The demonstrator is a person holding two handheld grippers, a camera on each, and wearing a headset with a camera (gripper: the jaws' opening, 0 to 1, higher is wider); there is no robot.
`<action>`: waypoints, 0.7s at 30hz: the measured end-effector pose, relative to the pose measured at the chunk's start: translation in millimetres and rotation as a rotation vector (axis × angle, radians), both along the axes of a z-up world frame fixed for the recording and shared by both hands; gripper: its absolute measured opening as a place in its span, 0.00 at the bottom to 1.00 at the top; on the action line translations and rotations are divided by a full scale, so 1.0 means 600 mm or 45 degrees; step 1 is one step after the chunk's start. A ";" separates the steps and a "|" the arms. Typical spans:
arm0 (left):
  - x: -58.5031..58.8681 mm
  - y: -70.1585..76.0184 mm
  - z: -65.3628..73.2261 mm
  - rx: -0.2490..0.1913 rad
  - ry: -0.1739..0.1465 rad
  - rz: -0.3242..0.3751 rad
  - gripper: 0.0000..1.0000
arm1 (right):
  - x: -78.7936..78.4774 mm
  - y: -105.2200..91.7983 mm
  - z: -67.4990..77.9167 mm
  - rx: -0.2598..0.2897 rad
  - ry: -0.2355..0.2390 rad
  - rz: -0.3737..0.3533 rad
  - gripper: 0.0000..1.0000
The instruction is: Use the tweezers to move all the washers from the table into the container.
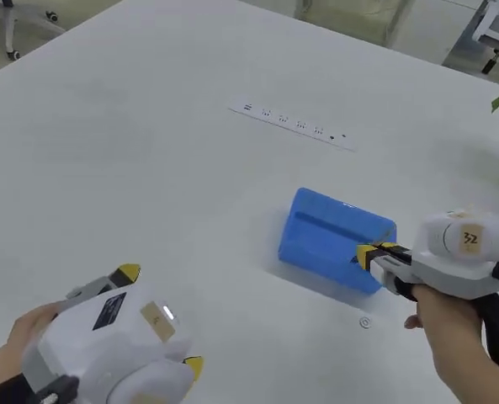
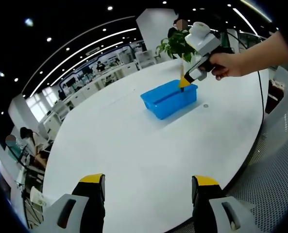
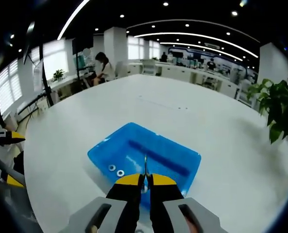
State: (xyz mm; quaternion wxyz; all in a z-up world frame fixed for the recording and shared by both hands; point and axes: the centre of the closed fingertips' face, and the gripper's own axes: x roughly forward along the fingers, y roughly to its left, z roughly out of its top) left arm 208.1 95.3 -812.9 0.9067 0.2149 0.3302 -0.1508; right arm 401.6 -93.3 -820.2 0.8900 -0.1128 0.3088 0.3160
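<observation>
White table (image 1: 148,151) carries one blue container (image 1: 337,240). Of two grippers, the left gripper (image 2: 146,180) is spread wide and empty, and the right gripper (image 3: 144,180) is clamped on one pair of tweezers (image 3: 145,165), whose long axis points forward, tips down inside the container. The right gripper view reveals two washers (image 3: 111,168) in there. The head view reveals one loose washer (image 1: 365,322) on the table just beside the container.

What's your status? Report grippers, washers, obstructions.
Left gripper open, idle. Right gripper shut on tweezers over the container. Two washers inside, one washer left on the table. No obstruction seen.
</observation>
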 end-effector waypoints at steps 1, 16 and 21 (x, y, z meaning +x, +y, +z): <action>0.000 0.000 0.000 0.001 0.000 0.002 0.74 | 0.000 0.001 -0.002 -0.013 -0.005 0.000 0.02; 0.001 0.003 0.002 -0.006 -0.006 0.017 0.74 | -0.007 0.001 -0.009 -0.005 -0.003 -0.040 0.03; 0.001 0.003 0.003 -0.001 -0.012 0.012 0.74 | -0.006 0.001 0.010 0.048 -0.022 -0.064 0.03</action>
